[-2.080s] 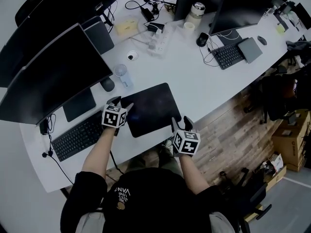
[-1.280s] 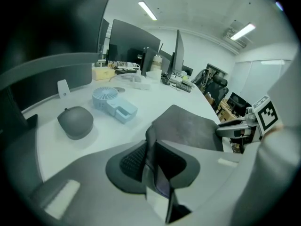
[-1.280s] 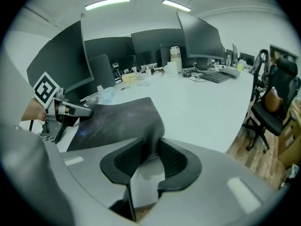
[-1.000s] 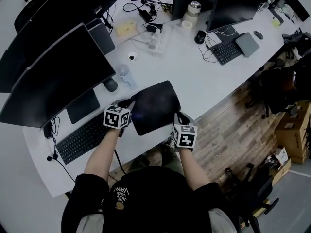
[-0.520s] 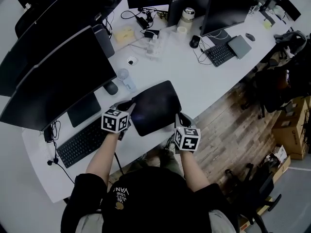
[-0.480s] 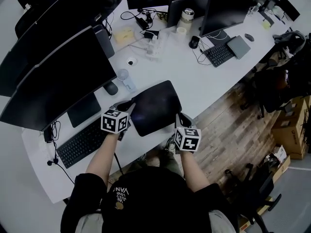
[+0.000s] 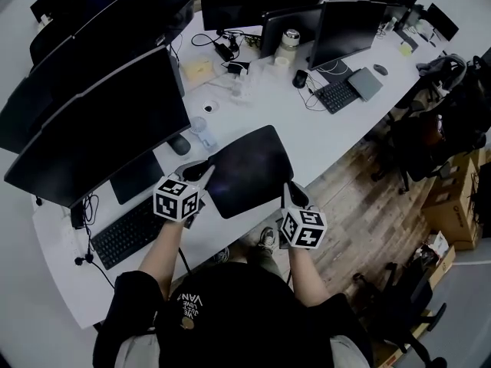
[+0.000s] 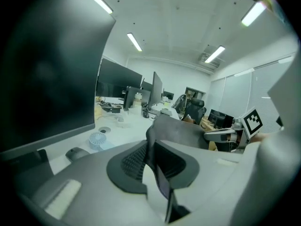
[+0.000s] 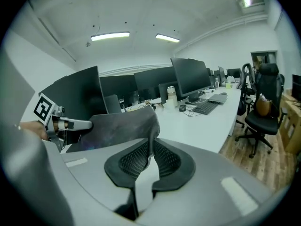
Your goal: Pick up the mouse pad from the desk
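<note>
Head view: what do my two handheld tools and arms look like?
The left tool and right tool each carry a white cube printed with black square markers, with black jaws beyond it. Up close, the housings are light grey with dark ribbed pads. The person wears a black short-sleeved top with small pale lettering.

Long curved white desk [image 7: 326, 140], monitors [image 7: 100, 129] (screens dark), black keyboard [image 7: 126, 232], mouse [image 7: 179, 145], small fan [image 7: 199, 126]
</note>
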The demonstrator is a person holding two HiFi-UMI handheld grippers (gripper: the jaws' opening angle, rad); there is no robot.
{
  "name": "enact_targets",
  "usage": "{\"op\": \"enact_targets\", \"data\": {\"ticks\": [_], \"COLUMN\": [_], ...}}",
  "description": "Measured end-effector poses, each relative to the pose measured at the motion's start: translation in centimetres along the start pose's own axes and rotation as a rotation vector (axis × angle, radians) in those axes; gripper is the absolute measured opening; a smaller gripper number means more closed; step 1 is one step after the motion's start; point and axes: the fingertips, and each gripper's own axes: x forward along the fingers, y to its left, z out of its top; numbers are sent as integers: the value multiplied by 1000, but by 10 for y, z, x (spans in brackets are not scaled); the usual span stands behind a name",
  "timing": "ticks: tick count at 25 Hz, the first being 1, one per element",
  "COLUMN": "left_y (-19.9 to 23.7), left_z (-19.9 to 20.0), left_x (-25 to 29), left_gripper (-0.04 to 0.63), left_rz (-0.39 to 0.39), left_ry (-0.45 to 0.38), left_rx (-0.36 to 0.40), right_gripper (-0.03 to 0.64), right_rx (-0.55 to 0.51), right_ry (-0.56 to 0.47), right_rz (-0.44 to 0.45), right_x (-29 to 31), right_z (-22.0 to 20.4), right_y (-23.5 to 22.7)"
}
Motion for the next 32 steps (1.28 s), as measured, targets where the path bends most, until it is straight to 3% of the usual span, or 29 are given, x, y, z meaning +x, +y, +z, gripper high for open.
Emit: {"op": "enact_targets", "data": {"ticks": [15,23,32], "left_y": [-11,-13,-17], "left_z": [14,5,-10], "left_x": [-75,-99,-100], "left_gripper": [52,52,49], "left_rz": [-4,-11,-5], "left_ry": [-101,-98,-91], "left_rx": [80,117,94], "right_gripper": [40,38,35], "right_rx": [6,5,-5], "right_ry": [-120,-108,-87], "right_rz": [28,33,47], "right_x": [-51,-63,-67], "right_z": [11,-12,-21], "right_y": [51,69,73]}}
